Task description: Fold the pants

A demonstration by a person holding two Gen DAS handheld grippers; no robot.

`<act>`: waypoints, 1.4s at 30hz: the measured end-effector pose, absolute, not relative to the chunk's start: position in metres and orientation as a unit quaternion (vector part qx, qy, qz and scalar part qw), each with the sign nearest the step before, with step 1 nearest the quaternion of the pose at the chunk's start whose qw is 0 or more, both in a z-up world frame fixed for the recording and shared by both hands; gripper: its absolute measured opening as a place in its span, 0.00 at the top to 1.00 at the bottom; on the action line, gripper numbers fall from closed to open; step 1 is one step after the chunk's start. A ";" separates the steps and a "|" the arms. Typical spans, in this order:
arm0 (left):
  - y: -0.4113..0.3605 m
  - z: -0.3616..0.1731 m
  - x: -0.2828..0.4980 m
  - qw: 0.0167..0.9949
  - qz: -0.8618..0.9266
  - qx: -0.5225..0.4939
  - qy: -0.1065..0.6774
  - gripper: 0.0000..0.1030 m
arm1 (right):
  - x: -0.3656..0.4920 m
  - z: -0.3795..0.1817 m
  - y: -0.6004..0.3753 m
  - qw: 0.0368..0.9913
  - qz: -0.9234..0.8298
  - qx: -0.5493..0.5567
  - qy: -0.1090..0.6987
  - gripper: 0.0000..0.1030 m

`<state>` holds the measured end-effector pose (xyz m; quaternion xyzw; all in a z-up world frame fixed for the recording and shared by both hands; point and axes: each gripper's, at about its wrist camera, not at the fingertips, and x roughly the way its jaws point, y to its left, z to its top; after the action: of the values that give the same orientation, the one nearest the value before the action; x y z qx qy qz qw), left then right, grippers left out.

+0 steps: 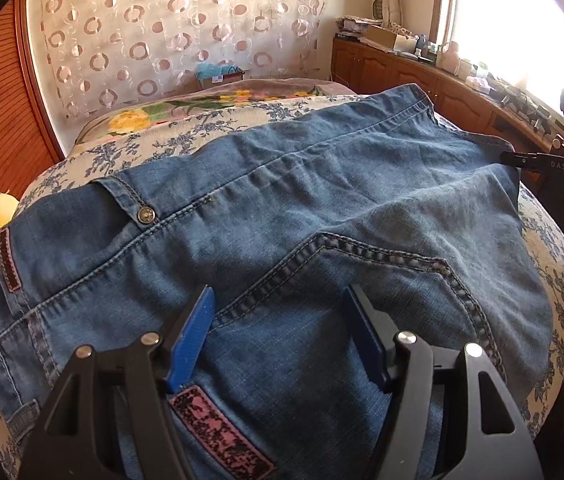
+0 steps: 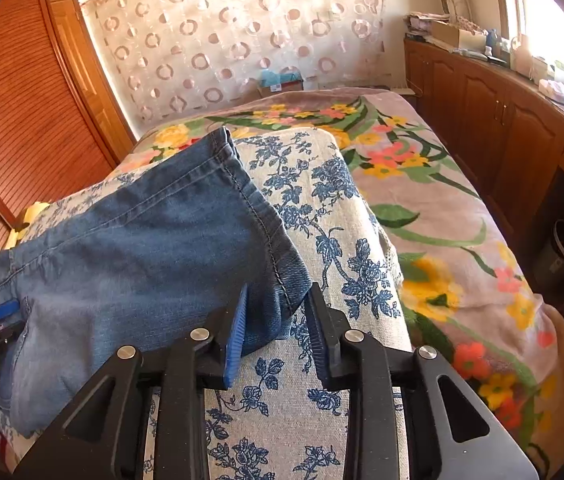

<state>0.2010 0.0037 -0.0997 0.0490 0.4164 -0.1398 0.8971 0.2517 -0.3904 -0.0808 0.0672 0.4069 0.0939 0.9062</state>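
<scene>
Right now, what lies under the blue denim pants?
The blue denim pants rest on a cream cloth with blue flower print, itself over a floral blanket. What lies directly beneath the denim is covered.

Sunlit bedroom: circle-patterned curtain [image 2: 238, 40] behind the bed [image 2: 442, 208], wooden cabinets [image 2: 494, 128] under a bright window [image 1: 522, 20]

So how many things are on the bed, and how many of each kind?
Jeans: 1
Blue-flowered cloth under the jeans: 1
Blanket with big yellow and pink flowers: 1
Grippers over the jeans: 2, the left gripper and the right gripper
Total: 5
</scene>
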 end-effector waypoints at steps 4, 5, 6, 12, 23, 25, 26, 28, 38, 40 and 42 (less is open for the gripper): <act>0.004 -0.101 0.203 0.896 -0.135 0.046 0.420 0.35 | 0.254 -0.081 -0.390 0.905 0.094 0.072 0.409 0.72; 0.003 -0.101 0.203 0.896 -0.135 0.046 0.421 0.35 | 0.254 -0.081 -0.391 0.905 0.094 0.072 0.409 0.72; 0.003 -0.101 0.203 0.896 -0.134 0.047 0.422 0.35 | 0.254 -0.081 -0.391 0.905 0.095 0.072 0.409 0.72; 0.003 -0.101 0.203 0.896 -0.135 0.044 0.421 0.34 | 0.258 -0.083 -0.389 0.901 0.098 0.085 0.414 0.72; 0.020 -0.070 0.187 0.912 -0.114 0.046 0.392 0.34 | 0.248 -0.041 -0.330 0.912 0.164 0.074 0.368 0.96; 0.031 -0.056 0.179 0.919 -0.109 0.042 0.377 0.34 | 0.245 -0.032 -0.310 0.910 0.186 0.069 0.364 0.96; 0.036 -0.051 0.176 0.922 -0.105 0.040 0.371 0.34 | 0.243 -0.028 -0.300 0.909 0.196 0.066 0.361 0.96; 0.049 -0.039 0.167 0.928 -0.097 0.036 0.358 0.34 | 0.238 -0.019 -0.276 0.907 0.220 0.063 0.354 0.96; 0.116 -0.008 0.133 0.944 -0.054 0.012 0.325 0.34 | 0.206 0.003 -0.154 0.872 0.337 0.052 0.352 0.96; 0.129 -0.004 0.127 0.946 -0.043 0.006 0.320 0.34 | 0.191 0.006 -0.129 0.861 0.365 0.048 0.352 0.96; 0.140 -0.002 0.120 0.948 -0.035 0.000 0.317 0.34 | 0.176 0.007 -0.108 0.851 0.388 0.037 0.352 0.96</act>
<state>0.1203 0.1402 -0.0020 0.0001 0.3170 -0.0348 0.9478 0.1759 -0.1079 0.0066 0.0367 0.3523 0.3876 0.8511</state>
